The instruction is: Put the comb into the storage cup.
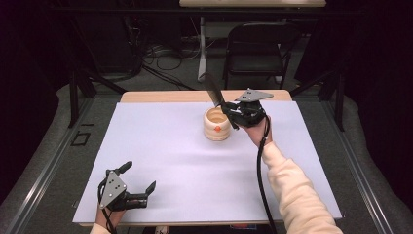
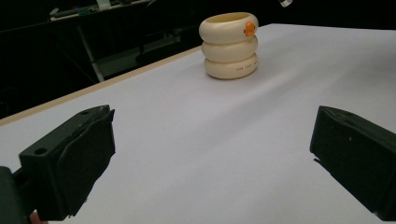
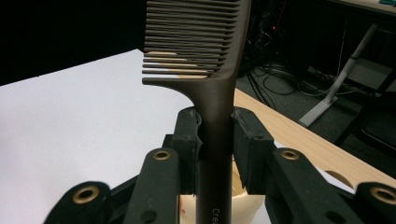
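Observation:
A cream ribbed holder with an orange spot stands near the back middle of the white table; it also sits far off in the left gripper view. My right gripper is shut on the handle of a dark comb, just right of and above the holder's mouth. In the right gripper view the comb rises upright between the jaws, teeth pointing left, with the holder's rim below it. Open and holding nothing, my left gripper rests near the front left corner.
The white sheet covers most of the wooden table. Behind the table stand a dark folding chair, a white table leg and cables on the floor. Black posts flank both sides.

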Tool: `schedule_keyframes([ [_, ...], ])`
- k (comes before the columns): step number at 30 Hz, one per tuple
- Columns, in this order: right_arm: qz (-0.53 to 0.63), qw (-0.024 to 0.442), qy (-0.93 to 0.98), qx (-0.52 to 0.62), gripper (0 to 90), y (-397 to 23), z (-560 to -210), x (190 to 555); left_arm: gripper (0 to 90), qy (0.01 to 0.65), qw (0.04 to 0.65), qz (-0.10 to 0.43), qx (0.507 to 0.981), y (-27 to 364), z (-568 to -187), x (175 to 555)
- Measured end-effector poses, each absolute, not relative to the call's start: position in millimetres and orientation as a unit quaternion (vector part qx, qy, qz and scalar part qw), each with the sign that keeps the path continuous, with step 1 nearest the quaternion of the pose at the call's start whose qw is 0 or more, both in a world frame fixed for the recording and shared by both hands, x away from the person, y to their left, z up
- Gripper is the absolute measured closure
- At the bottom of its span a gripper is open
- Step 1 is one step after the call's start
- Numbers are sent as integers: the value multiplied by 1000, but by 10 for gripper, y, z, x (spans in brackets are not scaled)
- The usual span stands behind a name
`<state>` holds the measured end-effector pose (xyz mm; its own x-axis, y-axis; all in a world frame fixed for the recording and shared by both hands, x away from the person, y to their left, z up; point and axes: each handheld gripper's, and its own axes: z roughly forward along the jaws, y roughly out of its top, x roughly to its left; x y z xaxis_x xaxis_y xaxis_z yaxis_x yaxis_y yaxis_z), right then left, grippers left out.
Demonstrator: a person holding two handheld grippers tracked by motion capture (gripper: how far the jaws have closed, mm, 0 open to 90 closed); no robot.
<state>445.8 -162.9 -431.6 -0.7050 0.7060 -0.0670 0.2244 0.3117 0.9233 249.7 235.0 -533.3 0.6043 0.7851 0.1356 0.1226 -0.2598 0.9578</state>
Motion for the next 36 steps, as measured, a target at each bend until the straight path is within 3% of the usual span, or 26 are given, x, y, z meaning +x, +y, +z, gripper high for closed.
schedule_keyframes([
  [36, 518, 258, 766, 282, 722, -1437, -4145, 4650, 1, 311, 523, 316, 727, 2350, -5334, 2498],
])
